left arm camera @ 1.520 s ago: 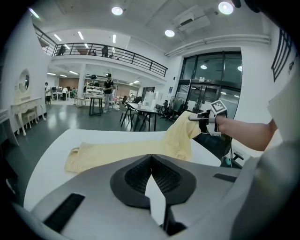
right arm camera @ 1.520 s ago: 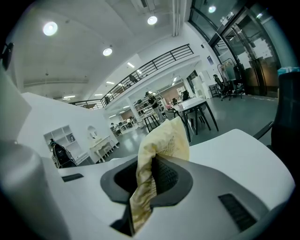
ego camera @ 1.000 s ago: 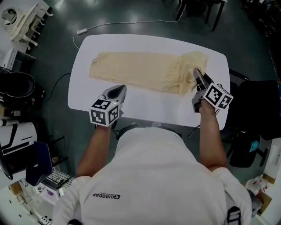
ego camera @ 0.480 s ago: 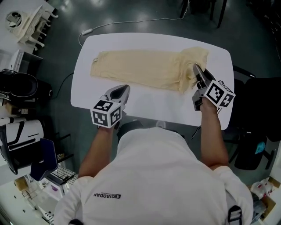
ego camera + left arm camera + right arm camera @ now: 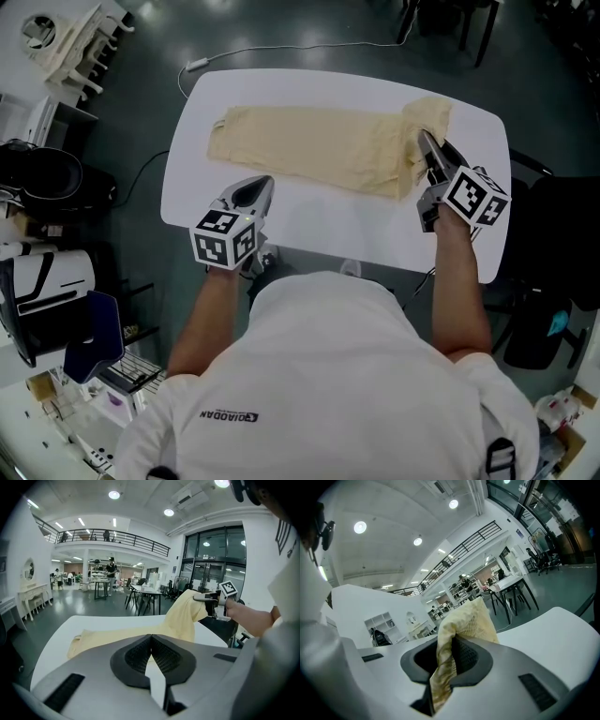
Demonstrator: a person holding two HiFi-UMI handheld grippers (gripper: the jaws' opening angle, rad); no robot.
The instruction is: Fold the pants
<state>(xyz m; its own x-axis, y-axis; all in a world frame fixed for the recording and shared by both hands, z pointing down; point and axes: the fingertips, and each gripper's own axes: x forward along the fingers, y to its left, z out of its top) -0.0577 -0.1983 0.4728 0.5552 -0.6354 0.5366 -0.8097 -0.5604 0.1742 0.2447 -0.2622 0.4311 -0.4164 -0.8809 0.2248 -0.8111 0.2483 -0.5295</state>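
Nearest, the person's white shirt (image 5: pixel 328 366) bears small print, seemingly "QIAODAN". At 7 o'clock the left claw (image 5: pixel 255 184) hovers closed and empty over the white tabletop (image 5: pixel 328 223). At 3 o'clock the right claw (image 5: pixel 425 142) pinches the raised end of the cream pants (image 5: pixel 314 148), which stretch across the far side. Folding looks barely begun: the end-to-end fold is not yet done.

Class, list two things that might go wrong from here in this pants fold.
1. The right gripper pinches only a bunched bit of the pants; it may slip out.
2. The left gripper is shut, empty and off the pants, which may drag across the table instead of folding.
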